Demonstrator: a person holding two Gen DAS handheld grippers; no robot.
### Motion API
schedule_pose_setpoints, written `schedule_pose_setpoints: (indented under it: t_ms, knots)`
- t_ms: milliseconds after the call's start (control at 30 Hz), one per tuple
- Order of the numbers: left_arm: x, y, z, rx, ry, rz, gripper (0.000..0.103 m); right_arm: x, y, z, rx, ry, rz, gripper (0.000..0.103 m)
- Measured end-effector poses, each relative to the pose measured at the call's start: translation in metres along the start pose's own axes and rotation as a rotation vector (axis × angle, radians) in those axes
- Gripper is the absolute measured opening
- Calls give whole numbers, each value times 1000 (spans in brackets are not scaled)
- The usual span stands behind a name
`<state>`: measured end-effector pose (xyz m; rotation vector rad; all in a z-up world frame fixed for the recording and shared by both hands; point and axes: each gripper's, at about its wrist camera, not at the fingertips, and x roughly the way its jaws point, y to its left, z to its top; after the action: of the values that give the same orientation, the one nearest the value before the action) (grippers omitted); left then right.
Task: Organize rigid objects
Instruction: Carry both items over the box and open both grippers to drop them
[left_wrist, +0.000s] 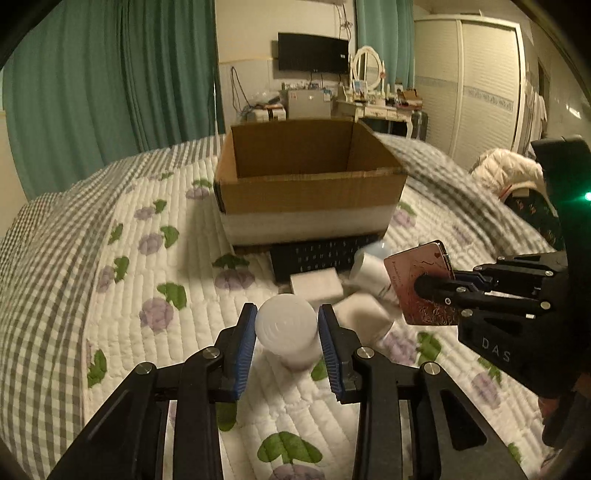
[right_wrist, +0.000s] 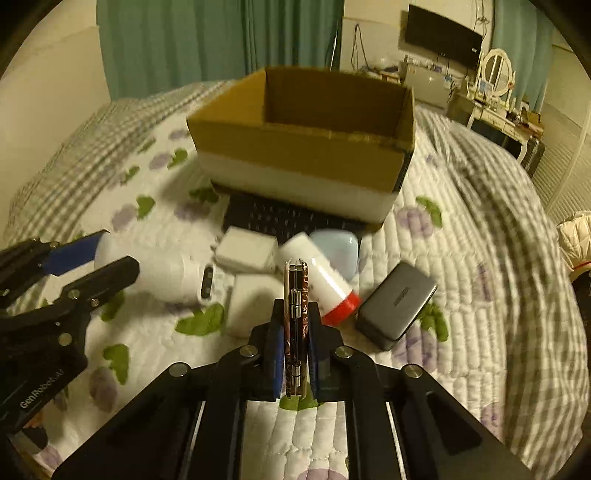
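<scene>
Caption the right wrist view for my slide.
Right gripper clamps a patterned hinged metal case before an open cardboard box.

Our left gripper low over the bed, blue pads either side of a white bottle, our right gripper clamped, holding a thin hinged case edge-on

Box mouth: cardboard box stands open-topped, reachable from above.
Before box: keyboard, white bottle, grey case crowd the bed.
</scene>
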<state>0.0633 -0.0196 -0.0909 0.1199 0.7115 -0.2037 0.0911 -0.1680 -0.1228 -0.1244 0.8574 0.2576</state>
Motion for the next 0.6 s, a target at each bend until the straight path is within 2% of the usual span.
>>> schedule_pose_setpoints:
  t_ms: [167, 400, 600]
  knots:
    - [-18, 2, 28, -4, -53, -1, 33, -24, -1, 22, 4, -54, -3, 9]
    - [-36, 1, 101, 35, -146, 19, 32, -54, -15, 83, 0, -149, -6, 9]
    - [-20, 2, 166, 30, -181, 14, 33, -54, -32, 141, -13, -202, -20, 9]
